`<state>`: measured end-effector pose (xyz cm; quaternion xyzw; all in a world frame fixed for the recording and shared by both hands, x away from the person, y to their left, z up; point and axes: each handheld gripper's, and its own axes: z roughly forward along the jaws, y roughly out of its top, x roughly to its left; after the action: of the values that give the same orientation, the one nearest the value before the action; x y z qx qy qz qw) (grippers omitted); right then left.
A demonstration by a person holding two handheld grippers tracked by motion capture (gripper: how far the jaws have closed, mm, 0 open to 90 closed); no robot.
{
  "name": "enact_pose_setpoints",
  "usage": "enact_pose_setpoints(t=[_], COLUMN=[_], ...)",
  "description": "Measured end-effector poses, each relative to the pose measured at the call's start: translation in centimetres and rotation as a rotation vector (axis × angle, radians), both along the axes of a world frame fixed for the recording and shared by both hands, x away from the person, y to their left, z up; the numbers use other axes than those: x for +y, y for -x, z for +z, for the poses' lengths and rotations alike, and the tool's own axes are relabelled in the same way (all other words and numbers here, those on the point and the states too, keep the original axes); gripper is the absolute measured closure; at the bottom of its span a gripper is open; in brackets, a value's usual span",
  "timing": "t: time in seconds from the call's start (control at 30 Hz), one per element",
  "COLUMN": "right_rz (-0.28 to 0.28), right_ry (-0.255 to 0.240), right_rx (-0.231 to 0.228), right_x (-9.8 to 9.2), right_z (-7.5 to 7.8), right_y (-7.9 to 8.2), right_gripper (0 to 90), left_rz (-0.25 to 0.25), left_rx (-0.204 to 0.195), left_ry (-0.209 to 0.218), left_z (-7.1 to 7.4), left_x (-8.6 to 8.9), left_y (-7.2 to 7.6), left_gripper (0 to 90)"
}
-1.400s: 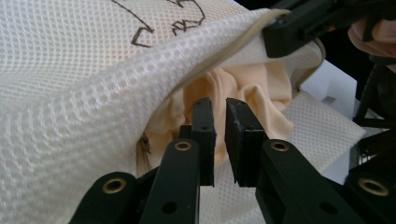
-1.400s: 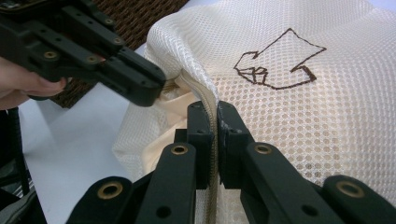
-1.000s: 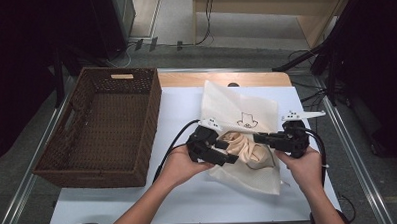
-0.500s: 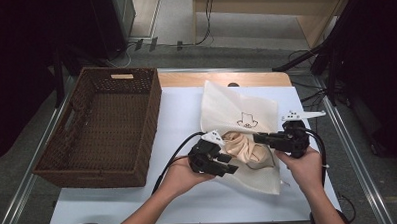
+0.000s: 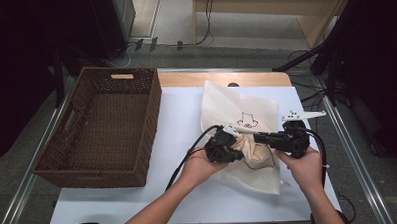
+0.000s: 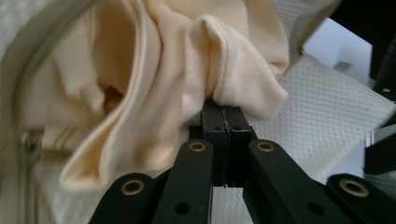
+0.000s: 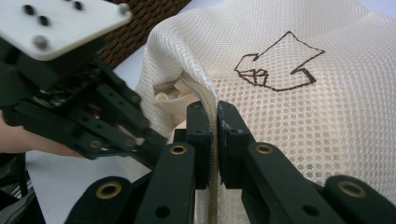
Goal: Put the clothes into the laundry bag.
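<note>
A cream mesh bag (image 5: 236, 103) with a dark drawing lies on the white mat (image 5: 181, 117). Cream cloth (image 5: 255, 150) bulges from its zippered mouth. My left gripper (image 5: 238, 153) reaches in from the left; its jaws have just been closing and now pinch a fold of the cloth (image 6: 224, 60), the left gripper (image 6: 225, 116) shut on it. My right gripper (image 7: 214, 121) is shut on the zipper edge of the mesh bag (image 7: 303, 116), holding the mouth up. In the right gripper view the cloth (image 7: 163, 98) peeks out beside the other gripper's body.
A brown wicker basket (image 5: 107, 125) stands on the left side of the table, close to the mat's left edge. Black cables trail from both grippers toward the near edge. Metal rails run along the table's sides.
The left gripper has moved a little right and down into the bag's mouth, and its jaws have closed onto the cream cloth. The right gripper has stayed put on the bag's edge.
</note>
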<state>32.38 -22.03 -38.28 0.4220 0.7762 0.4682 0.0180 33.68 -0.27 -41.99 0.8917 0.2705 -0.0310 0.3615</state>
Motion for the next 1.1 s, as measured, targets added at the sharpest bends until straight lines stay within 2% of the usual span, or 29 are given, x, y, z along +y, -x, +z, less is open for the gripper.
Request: enact_pose_setpoints(t=[0.07,0.27,0.3,0.4,0.5,0.6,0.63,0.77,0.83,0.97,1.03,1.1], right_rz=[-0.003,-0.006,-0.008,-0.012,-0.001,-0.001,-0.002,-0.012,-0.006,-0.011,-0.017,-0.020], right_ry=[-0.002,0.001,0.000,-0.006,-0.020,-0.021,-0.022,-0.013,-0.003,0.002,-0.009,-0.014], right_rx=[0.002,0.009,0.009,0.012,0.013,0.006,0.006,0.009,0.001,0.000,0.009,0.012], right_x=[-0.1,-0.1,-0.1,-0.3,-0.3,-0.2,-0.3,-0.3,-0.1,-0.2,-0.5,-0.6], right_z=[0.0,-0.3,-0.4,-0.4,-0.4,-0.3,-0.3,-0.5,-0.6,-0.8,-0.9,-1.0], right_y=[0.0,0.0,0.1,0.2,0.4,0.5,0.5,0.4,0.4,0.3,0.2,0.2], right_gripper=[85.3,85.5,85.5,85.6,85.5,85.6,85.6,85.7,85.7,85.7,85.7,85.6], left_rz=[0.002,0.070,0.074,0.110,0.160,0.194,0.199,0.179,0.163,0.131,0.103,0.090], left_rx=[-0.021,-0.038,-0.059,-0.085,-0.091,-0.114,-0.113,-0.046,-0.010,0.002,0.038,0.053], left_ry=[-0.009,0.003,-0.007,-0.011,0.021,0.053,0.052,0.072,0.064,0.051,0.062,0.047], left_z=[-0.1,-0.4,-0.4,-0.7,-0.8,-0.6,-0.5,-1.1,-1.0,-0.5,-0.4,-0.4], left_x=[-0.8,-2.5,-2.6,-2.8,-2.9,-3.2,-3.2,-3.0,-2.6,-1.7,-1.0,-0.6], left_y=[-0.3,-1.4,-1.5,-2.0,-2.7,-3.2,-3.3,-4.3,-4.4,-4.0,-3.8,-3.6], left_gripper=[90.0,90.0,90.0,90.0,90.0,90.0,90.0,90.0,90.0,89.0,85.3,81.0])
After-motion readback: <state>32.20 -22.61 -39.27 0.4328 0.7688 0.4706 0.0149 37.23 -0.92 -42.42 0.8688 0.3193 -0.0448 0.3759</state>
